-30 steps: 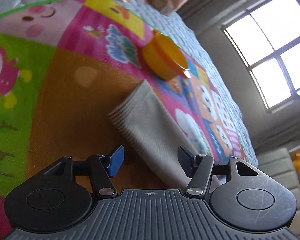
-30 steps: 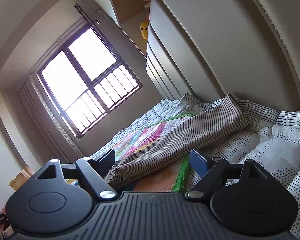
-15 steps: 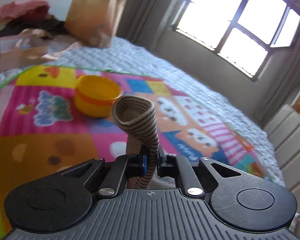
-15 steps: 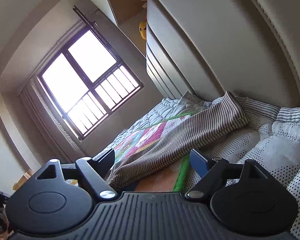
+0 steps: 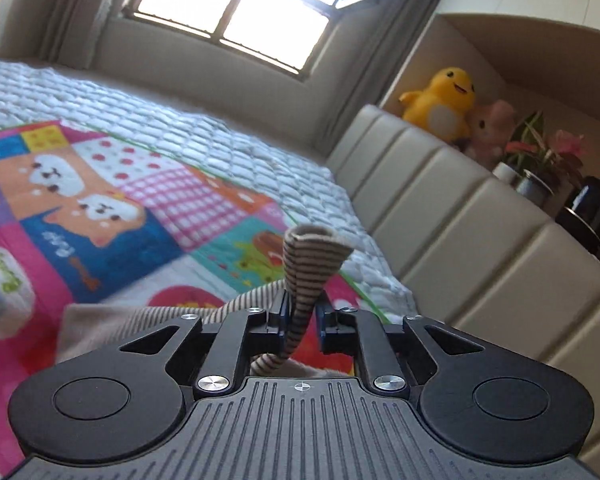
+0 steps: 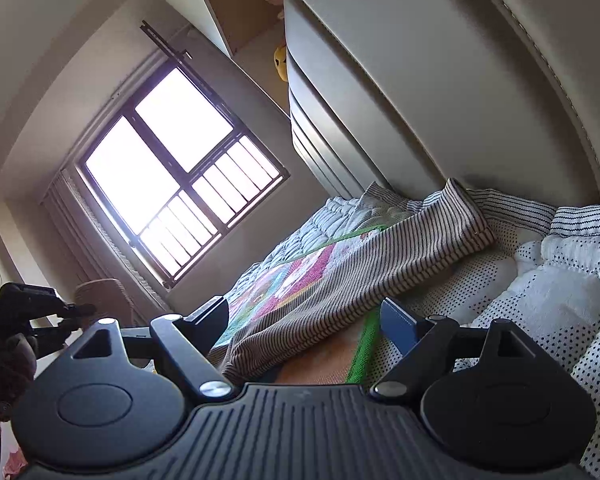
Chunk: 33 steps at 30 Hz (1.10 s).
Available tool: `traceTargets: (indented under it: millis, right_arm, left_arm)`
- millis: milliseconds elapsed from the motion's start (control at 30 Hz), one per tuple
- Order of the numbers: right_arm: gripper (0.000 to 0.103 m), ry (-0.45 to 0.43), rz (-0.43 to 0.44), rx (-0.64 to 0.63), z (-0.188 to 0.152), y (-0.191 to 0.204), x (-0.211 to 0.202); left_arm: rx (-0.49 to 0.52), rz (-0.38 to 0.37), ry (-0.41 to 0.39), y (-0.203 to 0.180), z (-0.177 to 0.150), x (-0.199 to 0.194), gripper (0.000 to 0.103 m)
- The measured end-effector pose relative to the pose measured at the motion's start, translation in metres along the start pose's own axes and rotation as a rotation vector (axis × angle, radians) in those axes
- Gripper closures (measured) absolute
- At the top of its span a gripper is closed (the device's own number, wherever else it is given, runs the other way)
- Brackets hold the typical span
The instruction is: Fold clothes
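One left gripper [image 5: 302,320] now pinches striped garment [image 5: 308,268].

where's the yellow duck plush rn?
Left wrist view, upper right: the yellow duck plush sits on the ledge behind the padded headboard, touching a pink plush on its right.

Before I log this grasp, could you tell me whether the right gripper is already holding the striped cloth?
No, the right gripper is open, its fingers spread apart over the striped cloth.
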State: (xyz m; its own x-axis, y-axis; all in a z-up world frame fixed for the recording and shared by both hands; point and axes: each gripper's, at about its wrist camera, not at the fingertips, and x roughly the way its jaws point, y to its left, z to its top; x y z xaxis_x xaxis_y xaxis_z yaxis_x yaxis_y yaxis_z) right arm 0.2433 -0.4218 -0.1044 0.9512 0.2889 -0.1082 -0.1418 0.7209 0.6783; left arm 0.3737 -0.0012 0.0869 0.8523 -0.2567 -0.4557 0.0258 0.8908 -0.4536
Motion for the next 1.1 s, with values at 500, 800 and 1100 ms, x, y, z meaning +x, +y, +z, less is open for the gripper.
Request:
traceTargets:
  millis: [500,800,1100]
  right_arm:
    - [0.013,0.013,0.006,0.025,0.000,-0.004,0.001]
    - [0.036,0.051,-0.246,0.060,0.020,-0.006,0.011]
    - [0.045,0.107,-0.490,-0.013,0.047,-0.013,0.055]
  left_arm:
    - [0.192,0.184,0.137,0.067,-0.094,0.005,0.043]
    - [0.363,0.119,0.111,0.085,-0.158,-0.033,0.023]
    - [0.374,0.051,0.109,0.093,-0.165,-0.055,0.022]
